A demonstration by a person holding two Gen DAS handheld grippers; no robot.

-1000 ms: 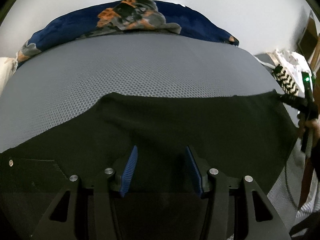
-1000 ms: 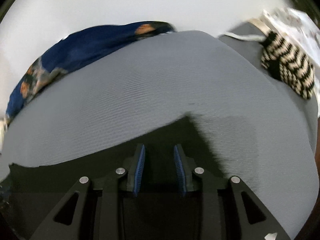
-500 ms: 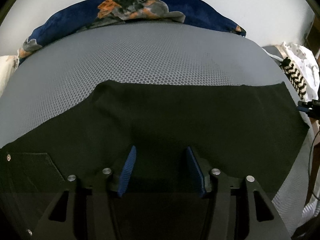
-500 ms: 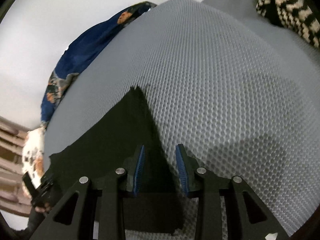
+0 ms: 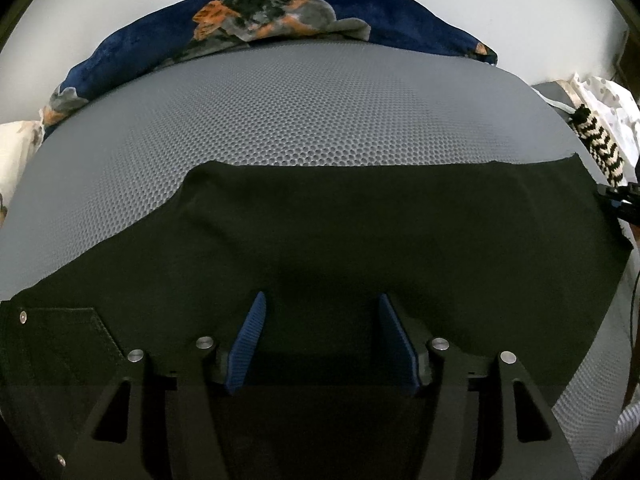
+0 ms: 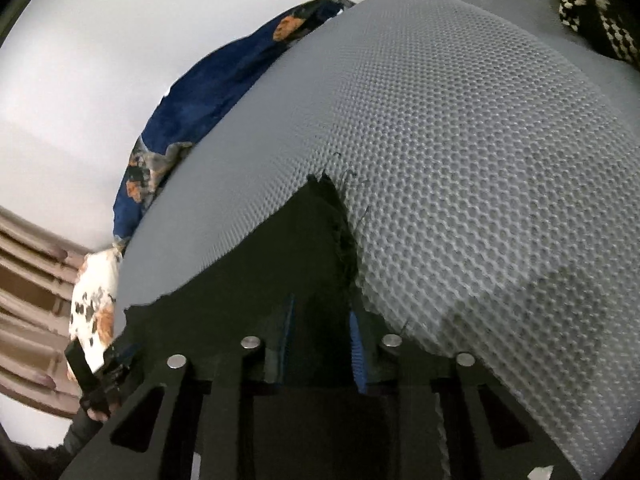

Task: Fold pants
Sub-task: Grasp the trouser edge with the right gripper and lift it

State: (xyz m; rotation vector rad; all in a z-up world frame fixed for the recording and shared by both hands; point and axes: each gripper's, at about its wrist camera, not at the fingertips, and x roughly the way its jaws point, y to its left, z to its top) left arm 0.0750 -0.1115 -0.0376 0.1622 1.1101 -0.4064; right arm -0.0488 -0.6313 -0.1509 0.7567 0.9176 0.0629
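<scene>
Black pants (image 5: 360, 240) lie spread flat across a grey mesh mattress (image 5: 320, 112), a riveted pocket (image 5: 60, 332) at the near left. My left gripper (image 5: 322, 316) hovers over the middle of the cloth, jaws opening, nothing pinched between its blue pads (image 5: 250, 340). At the far right edge the right gripper (image 5: 616, 196) shows at the hem. In the right wrist view my right gripper (image 6: 322, 328) sits at the frayed hem corner of the pants (image 6: 280, 260), jaws closing with black fabric between them. The left gripper (image 6: 100, 368) appears at the lower left.
A dark blue patterned blanket (image 5: 280, 16) lies bunched along the far side of the mattress (image 6: 460, 140). A black-and-cream zigzag knit (image 5: 600, 144) and a white dotted cloth (image 5: 604, 96) lie at the right. A flowered pillow (image 6: 92, 304) sits beside the blanket (image 6: 224, 92).
My right gripper turned and dropped closer onto the hem corner, its jaws narrowing around the fabric. The left jaws spread wider. The pants' far edge settled flatter on the mattress.
</scene>
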